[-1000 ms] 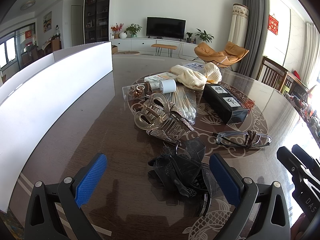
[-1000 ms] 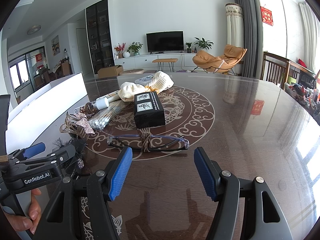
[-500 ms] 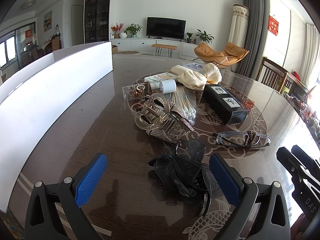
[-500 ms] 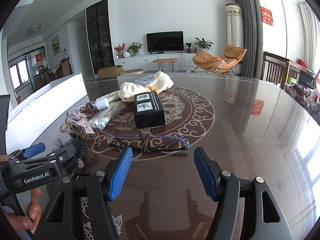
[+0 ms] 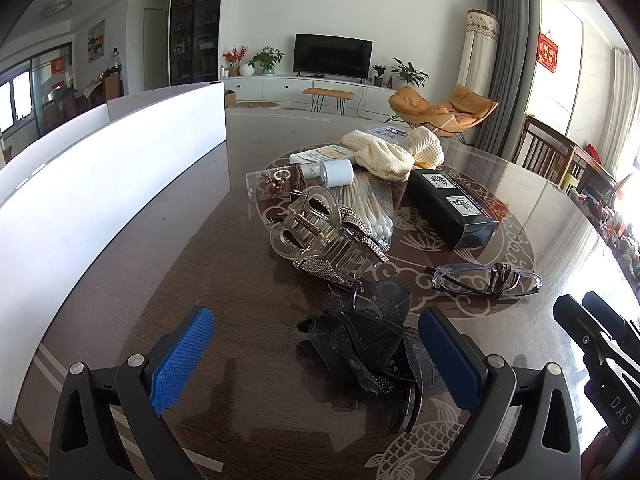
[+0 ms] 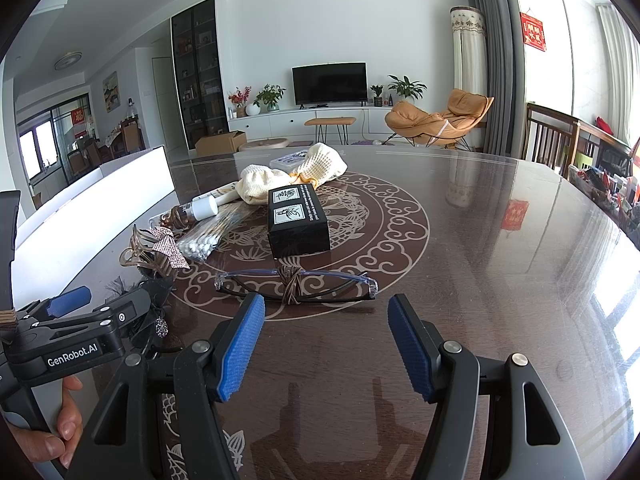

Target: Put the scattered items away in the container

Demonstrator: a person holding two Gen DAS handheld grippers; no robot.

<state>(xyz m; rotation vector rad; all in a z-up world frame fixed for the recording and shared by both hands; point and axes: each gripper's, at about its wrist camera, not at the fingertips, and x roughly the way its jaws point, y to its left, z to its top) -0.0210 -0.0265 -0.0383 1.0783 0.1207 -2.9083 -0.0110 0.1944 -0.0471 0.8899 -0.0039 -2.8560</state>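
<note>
A white open container (image 5: 100,184) stands along the table's left side. My left gripper (image 5: 316,356) is open, with a black feathered hair clip (image 5: 368,340) lying between its blue pads. Beyond lie a clear claw clip (image 5: 308,228), cotton swabs (image 5: 372,208), a small bottle (image 5: 304,176), a black box (image 5: 452,204), cream cloth (image 5: 392,152) and glasses (image 5: 486,278). My right gripper (image 6: 326,344) is open and empty just short of the glasses (image 6: 296,280), which have a brown hair tie around them.
The dark round table (image 6: 500,260) has a patterned centre and a glass top. Wooden chairs (image 6: 552,136) stand at its far right edge. My left gripper also shows in the right wrist view (image 6: 68,328), close at the left.
</note>
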